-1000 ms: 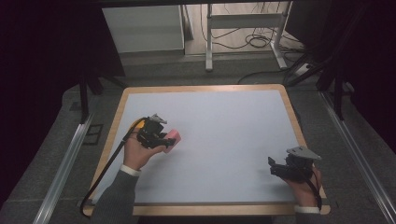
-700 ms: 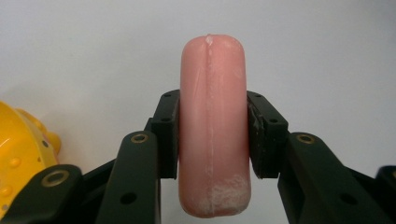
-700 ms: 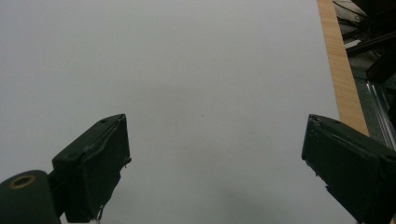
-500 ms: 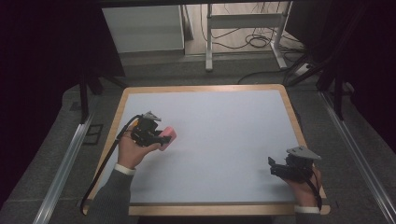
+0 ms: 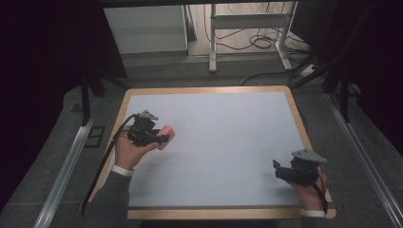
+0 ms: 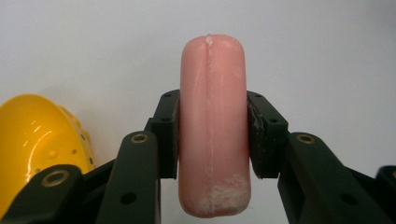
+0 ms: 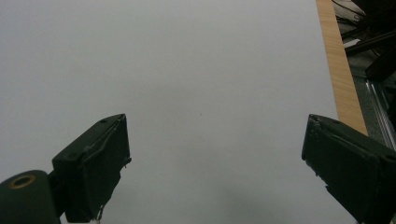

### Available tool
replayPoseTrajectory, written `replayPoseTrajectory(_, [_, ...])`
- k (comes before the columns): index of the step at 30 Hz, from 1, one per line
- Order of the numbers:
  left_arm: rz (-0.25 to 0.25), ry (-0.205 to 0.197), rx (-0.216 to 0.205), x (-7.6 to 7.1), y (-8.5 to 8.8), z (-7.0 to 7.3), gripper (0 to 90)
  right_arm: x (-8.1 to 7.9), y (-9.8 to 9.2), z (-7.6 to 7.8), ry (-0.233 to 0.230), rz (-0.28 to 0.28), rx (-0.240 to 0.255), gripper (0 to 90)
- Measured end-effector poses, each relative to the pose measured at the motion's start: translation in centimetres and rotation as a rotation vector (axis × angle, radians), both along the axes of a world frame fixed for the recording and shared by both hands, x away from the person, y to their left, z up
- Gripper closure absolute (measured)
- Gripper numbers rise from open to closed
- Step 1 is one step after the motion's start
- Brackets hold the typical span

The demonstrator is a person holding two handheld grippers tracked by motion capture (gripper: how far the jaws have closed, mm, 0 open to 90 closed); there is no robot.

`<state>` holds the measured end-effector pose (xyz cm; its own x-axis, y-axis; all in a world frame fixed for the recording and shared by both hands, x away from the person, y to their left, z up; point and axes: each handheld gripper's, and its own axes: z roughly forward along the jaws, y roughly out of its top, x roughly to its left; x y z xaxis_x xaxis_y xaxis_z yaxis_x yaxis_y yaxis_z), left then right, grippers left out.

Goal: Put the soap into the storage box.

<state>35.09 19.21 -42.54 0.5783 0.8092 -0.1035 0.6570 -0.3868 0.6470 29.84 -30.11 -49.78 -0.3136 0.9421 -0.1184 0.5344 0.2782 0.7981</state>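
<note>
Left gripper view: left gripper (image 6: 212,140) is clamped on a pink rounded bar (image 6: 213,126), soap-like. Both pads press its flat sides, one on each. Bar stands on edge between the jaws; its rounded end sticks out well past the jaw tips, its other end runs back toward the gripper body. A seam line runs down the middle of the edge that faces the camera. Whitish scuffing on the end nearest the camera. A yellow domed part with small dimples (image 6: 39,140) sits just outside the jaw at the left of that view, low in the frame; can't tell what it belongs to.

High view: left gripper (image 5: 159,138) is in the person's left hand (image 5: 127,149) over the left part of the white table (image 5: 223,128). Pink bar (image 5: 166,134) shows just beyond the jaw tips, on the side toward the table's middle. Can't tell whether the bar touches the surface or is held just off it. Black cable (image 5: 102,166) trails back from the gripper past the sleeve.

Right gripper (image 5: 281,172) is held in the right hand (image 5: 309,190) near the front right corner, well apart from the bar. Grey three-cornered plate sits on top of it.

Right gripper view: right gripper (image 7: 215,158) jaws stand wide apart, bare white tabletop between them, nothing gripped. Wooden table edge (image 7: 338,70) runs beyond the jaw at the right of that view.
</note>
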Motion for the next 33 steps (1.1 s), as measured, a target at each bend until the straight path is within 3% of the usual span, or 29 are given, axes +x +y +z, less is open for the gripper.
replayPoseTrajectory(11, [0.017,-0.007,-0.002,0.2,0.7,0.4,60.5,-0.1,-0.1,0.4,-0.003,0.009,0.043,7.6])
replayPoseTrajectory(33, [0.071,0.0,0.018,1.2,2.5,0.7,60.5,0.0,-0.3,0.1,-0.002,-0.01,0.016,7.7])
